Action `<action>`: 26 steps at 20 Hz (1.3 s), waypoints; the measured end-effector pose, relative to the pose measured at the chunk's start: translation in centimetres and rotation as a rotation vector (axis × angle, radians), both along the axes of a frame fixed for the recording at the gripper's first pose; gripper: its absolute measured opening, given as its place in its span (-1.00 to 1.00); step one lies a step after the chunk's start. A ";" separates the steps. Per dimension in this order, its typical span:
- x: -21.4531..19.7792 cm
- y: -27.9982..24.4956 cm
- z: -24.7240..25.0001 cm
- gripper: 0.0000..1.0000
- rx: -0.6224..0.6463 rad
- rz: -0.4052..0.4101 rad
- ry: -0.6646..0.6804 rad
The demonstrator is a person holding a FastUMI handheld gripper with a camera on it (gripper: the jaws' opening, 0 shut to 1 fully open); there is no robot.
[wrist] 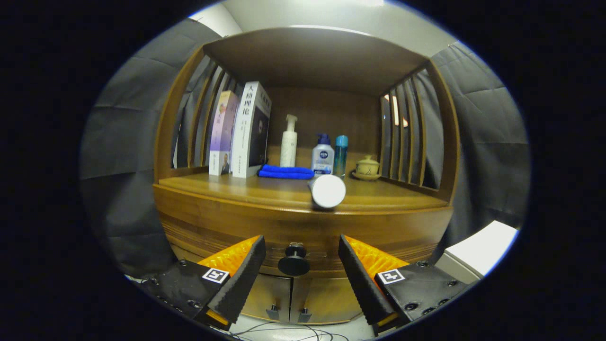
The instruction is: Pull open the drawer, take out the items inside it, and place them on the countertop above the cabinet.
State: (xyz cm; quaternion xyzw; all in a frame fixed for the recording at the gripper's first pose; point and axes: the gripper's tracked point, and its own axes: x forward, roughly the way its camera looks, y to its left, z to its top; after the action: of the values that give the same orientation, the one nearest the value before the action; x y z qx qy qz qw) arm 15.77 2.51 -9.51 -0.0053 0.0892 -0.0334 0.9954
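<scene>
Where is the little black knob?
The knob sits on the drawer front, between the open gripper's fingers, below the countertop.

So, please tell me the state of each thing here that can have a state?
drawer: closed
drawer knob: between the open fingers, not gripped
gripper: open
lower cabinet doors: closed
white tube: lying on its side on the countertop
blue cloth: folded
books: upright

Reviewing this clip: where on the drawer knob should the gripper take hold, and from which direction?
Grip the drawer knob on its narrow stem behind the round cap, coming straight in from the front. The cap is wider than the stem, so it should likely catch the fingers when pulling. The gripper is open, one finger either side of the knob, not touching.
</scene>
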 end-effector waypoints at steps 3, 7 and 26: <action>-3.3 -0.6 3.5 0.96 0.011 -0.011 -0.054; -7.7 -1.0 7.3 0.96 -0.034 -0.013 -0.092; -17.7 3.6 11.1 0.95 -0.051 0.072 -0.122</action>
State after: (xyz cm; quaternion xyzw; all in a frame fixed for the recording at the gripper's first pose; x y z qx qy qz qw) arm -1.95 6.13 1.63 -0.0319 0.0273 -0.0002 0.9991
